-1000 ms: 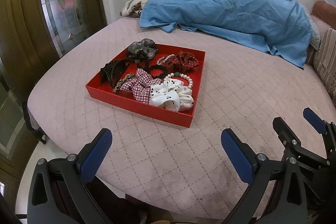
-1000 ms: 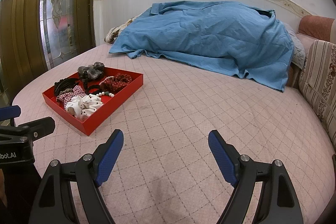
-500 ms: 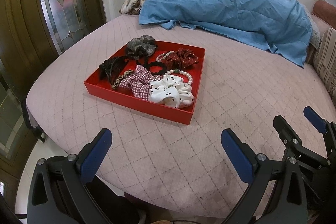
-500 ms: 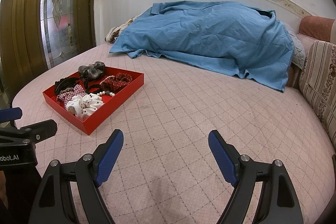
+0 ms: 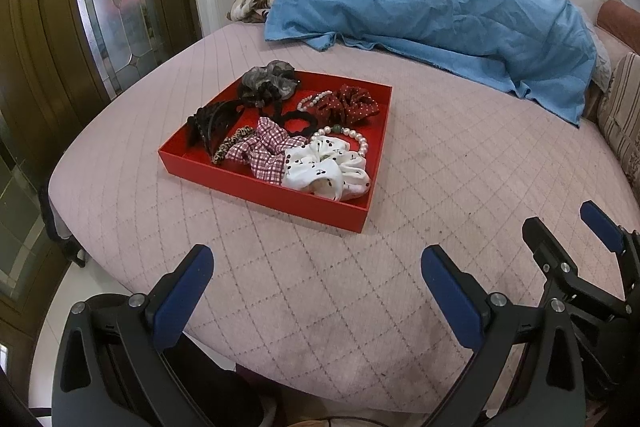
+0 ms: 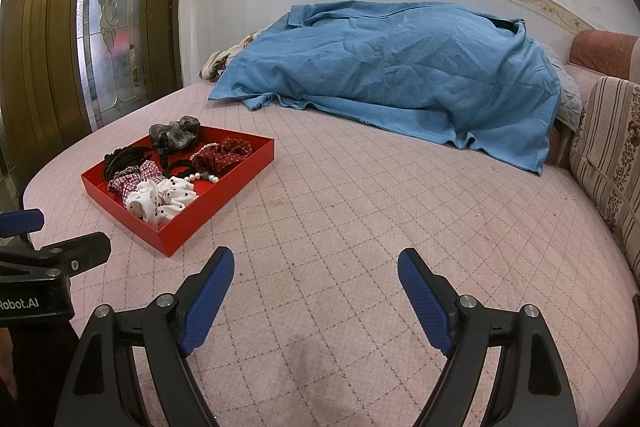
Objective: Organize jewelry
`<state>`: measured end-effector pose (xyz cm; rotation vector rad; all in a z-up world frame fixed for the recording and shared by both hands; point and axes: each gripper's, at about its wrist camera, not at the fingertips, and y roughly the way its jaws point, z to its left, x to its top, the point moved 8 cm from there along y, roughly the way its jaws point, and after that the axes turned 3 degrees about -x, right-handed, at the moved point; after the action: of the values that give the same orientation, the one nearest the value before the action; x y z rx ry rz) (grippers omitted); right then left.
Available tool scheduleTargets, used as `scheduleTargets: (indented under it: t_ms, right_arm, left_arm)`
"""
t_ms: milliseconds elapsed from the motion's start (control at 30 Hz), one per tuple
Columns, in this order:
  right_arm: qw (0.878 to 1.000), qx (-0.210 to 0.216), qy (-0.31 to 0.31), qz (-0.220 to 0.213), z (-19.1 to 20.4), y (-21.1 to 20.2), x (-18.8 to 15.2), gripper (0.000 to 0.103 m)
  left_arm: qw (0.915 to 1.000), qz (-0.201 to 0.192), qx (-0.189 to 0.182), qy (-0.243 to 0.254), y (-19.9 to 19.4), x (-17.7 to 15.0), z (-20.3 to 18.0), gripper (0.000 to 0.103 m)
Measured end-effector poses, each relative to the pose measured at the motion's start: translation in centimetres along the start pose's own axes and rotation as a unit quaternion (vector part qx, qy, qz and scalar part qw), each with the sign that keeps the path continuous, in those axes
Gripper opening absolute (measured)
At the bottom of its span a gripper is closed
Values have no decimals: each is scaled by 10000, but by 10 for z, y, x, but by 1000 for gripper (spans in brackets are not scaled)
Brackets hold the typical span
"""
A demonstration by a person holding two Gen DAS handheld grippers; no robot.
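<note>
Left tool (image 5: 316, 283): spread wide, nothing in it, hanging over the near edge of the pink quilted bed (image 5: 440, 167).
Right tool (image 6: 316, 287): also released, empty, over bare quilt.
Jewelry: all piled in the shallow red cardboard tray (image 5: 260, 189), at 12 o'clock of the left tool, 10 o'clock of the right.
In tray: white dotted fabric scrunchie (image 5: 326, 171) at the near corner, touching a white pearl bead bracelet (image 5: 352, 135).
Background: rumpled blue blanket (image 6: 400, 75) at 12 o'clock.
</note>
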<state>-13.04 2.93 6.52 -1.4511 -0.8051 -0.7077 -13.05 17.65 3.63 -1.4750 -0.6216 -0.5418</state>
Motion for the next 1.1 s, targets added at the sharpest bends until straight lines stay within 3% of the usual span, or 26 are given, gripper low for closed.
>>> scheduleTargets:
  t_ms: [867, 1100]
  right_arm:
    - [10000, -7, -1, 7, 3, 0, 0, 88]
    - [10000, 10, 22, 23, 5, -1, -2, 88]
  left_arm:
    - [10000, 53, 23, -24, 2, -2, 3, 103]
    - [9994, -231, 259, 96, -3, -1, 5, 103]
